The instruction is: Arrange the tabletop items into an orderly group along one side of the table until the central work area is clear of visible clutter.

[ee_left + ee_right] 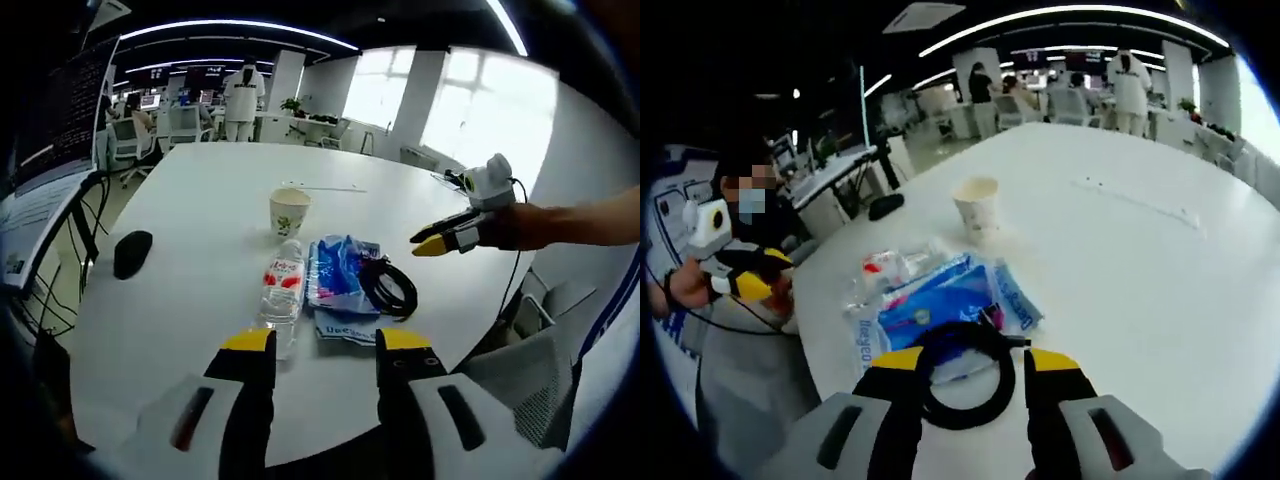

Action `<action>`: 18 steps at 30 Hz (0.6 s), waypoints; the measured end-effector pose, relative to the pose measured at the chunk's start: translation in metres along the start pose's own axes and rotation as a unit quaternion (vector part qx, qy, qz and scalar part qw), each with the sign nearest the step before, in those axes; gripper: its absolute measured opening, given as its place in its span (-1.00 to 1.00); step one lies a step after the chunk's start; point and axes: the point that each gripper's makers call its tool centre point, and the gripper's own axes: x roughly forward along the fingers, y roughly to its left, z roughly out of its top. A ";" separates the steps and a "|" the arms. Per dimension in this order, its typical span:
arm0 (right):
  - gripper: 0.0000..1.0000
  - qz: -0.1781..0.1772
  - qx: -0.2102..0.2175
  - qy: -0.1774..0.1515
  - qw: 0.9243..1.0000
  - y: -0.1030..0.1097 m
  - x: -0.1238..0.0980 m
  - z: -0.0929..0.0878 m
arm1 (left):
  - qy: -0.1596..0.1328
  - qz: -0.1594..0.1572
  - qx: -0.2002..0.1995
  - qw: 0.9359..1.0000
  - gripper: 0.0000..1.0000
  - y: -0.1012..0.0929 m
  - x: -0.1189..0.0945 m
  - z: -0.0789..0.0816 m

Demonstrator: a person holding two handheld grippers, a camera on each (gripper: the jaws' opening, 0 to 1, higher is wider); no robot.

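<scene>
Cable (pixel 965 375) between right gripper (pixel 975 362) (jaws apart).

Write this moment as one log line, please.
left tongs: open, empty | right tongs: open over cable | cup, bottle, packet: grouped

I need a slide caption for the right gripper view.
Open right tool above a black coiled cable, beside a blue plastic packet on the white table.
</scene>
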 end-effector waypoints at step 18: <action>0.01 -0.033 0.065 -0.056 0.996 -0.002 -0.060 -0.037 | 0.013 0.009 -0.011 1.000 -0.24 0.011 0.009 0.003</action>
